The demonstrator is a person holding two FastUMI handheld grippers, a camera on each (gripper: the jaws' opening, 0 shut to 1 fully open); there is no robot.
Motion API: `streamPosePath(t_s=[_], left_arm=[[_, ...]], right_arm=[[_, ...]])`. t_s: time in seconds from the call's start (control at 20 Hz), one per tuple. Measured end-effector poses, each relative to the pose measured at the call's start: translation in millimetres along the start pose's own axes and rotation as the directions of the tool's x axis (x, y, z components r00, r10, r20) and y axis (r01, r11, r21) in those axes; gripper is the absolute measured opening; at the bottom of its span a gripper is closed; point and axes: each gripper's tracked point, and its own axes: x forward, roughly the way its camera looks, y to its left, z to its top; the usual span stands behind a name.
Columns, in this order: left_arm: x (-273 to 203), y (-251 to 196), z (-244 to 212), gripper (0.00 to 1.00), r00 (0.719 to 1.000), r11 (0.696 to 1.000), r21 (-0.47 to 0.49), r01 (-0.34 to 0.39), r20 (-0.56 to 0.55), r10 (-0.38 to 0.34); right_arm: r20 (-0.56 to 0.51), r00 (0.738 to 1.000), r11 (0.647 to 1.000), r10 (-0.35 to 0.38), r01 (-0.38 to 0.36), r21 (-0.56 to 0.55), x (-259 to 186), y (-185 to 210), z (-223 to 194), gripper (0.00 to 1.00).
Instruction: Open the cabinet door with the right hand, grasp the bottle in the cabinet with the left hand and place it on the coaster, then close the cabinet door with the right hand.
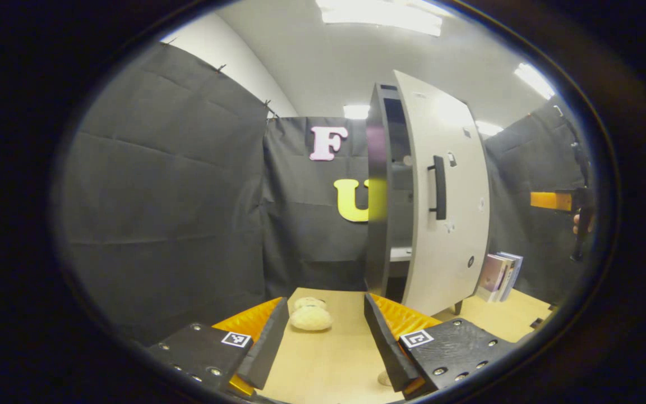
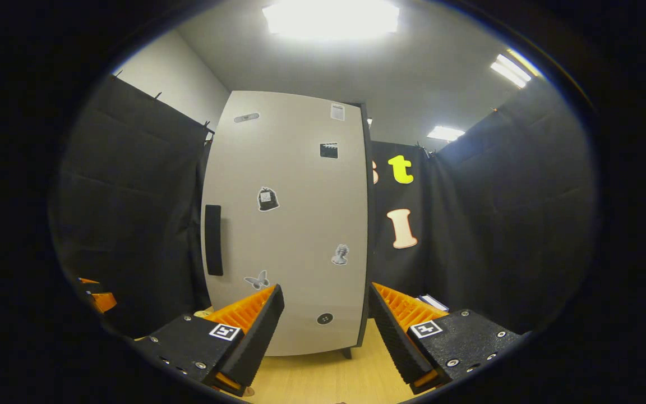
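Cabinet door (image 1: 446, 196) slightly ajar; left gripper (image 1: 326, 336), right gripper (image 2: 326, 331) spread wide, empty, apart from door.

- Left gripper view looks low along the counter (image 1: 328, 359) toward the cabinet door's (image 1: 446, 191) edge, from well back.
- Right gripper view faces that door (image 2: 289, 224) squarely, nearer.
- Both share door and handle (image 1: 439, 187).
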Motion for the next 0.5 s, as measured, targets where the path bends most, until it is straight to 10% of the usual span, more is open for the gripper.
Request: streamPosePath(t_s=[0.5], left_arm=[[-5,-33,26,0.81,0.998,0.999,0.008,0.053,0.042,-0.053]], right_arm=[[0.002,0.999,0.999,-0.047,0.047,0.012,-30,-80,-13,0.94]])
